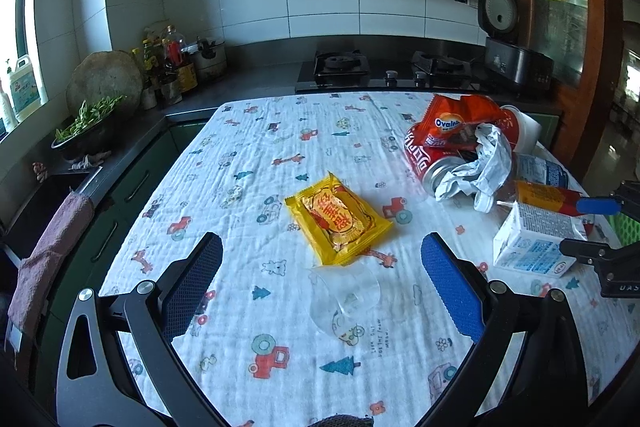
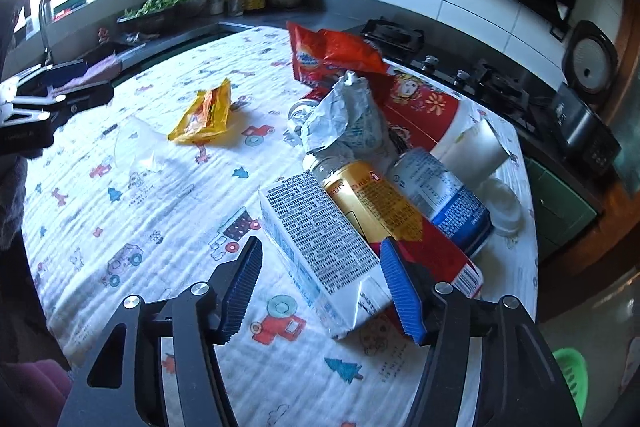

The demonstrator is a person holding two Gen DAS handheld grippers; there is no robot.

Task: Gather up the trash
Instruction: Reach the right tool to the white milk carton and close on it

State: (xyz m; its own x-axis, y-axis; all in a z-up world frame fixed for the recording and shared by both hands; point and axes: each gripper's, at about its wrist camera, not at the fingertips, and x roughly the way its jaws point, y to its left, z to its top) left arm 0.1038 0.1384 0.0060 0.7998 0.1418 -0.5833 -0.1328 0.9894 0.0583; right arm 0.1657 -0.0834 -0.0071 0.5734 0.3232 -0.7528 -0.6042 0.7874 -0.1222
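A clear plastic cup point(image 1: 344, 297) lies on its side between the fingers of my open left gripper point(image 1: 322, 255), just in front of a yellow snack packet point(image 1: 338, 219). My right gripper point(image 2: 320, 259) is open around the near end of a white milk carton point(image 2: 320, 251), with its jaws not closed on it. Behind the carton lie a yellow-red bottle point(image 2: 376, 203), a blue-white can point(image 2: 436, 191), crumpled paper point(image 2: 348, 115), an orange Ovaltine bag point(image 2: 332, 53) and a red paper cup point(image 2: 432, 115). A red cola can point(image 1: 426, 163) lies under the paper.
The trash lies on a table with a patterned white cloth point(image 1: 248, 163). A green basket point(image 2: 570, 367) sits low at the right. A counter with a stove point(image 1: 384, 69), a rice cooker point(image 1: 508, 55) and a sink point(image 2: 52, 27) runs behind and to the left.
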